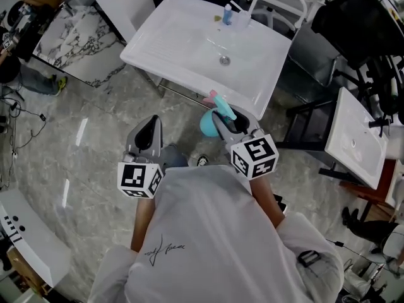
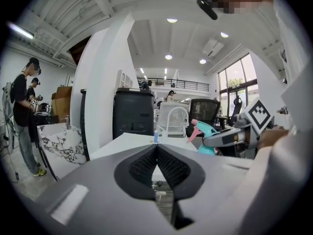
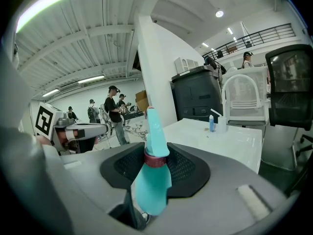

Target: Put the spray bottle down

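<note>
Basin (image 1: pixel 183 49) at 12 o'clock, blue bottle (image 1: pixel 227 14) on its rim. Right gripper (image 1: pixel 222 117), near level, grasps spray bottle (image 1: pixel 207 124); left gripper (image 1: pixel 151 124) clenched, empty.

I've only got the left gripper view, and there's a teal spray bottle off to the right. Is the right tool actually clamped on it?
Observer: Yes. In the right gripper view the right tool presses its pads on the spray bottle from both sides, at its neck.
Operator: Is it over the sink yet?
Observer: Not quite. In the head view it appears at the near edge of the sink, short of the basin.
Operator: Anything lying in the basin?
Observer: From above, only the drain shows in it.
</note>
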`<state>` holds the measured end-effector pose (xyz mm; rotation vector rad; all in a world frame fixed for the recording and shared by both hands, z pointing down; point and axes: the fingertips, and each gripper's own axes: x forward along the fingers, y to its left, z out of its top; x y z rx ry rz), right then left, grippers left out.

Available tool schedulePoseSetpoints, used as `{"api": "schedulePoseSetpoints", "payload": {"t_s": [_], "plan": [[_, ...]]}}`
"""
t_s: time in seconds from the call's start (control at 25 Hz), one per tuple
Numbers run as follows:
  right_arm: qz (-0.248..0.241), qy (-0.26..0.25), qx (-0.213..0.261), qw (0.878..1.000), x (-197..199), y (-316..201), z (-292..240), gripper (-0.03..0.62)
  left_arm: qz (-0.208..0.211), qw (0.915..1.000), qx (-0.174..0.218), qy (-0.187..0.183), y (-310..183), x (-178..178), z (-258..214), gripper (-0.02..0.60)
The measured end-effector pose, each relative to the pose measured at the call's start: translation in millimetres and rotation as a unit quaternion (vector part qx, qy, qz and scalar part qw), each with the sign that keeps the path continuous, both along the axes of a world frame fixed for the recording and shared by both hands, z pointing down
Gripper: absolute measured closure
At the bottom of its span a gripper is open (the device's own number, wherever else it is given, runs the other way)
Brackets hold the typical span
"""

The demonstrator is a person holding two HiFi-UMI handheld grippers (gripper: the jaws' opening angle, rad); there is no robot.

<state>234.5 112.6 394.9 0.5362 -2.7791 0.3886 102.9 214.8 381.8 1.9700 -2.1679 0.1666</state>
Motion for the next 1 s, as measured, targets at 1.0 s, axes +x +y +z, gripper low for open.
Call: {"api": "schedulePoseSetpoints", "payload": {"t_s": [1.0], "plan": [[0.167,0.008,-0.005,0.986,-117.0,-96.8,-15.4,0.459,0.21,0.9772,0.005,0.03,-170.1,-119.3,-20.7,0.577]]}}
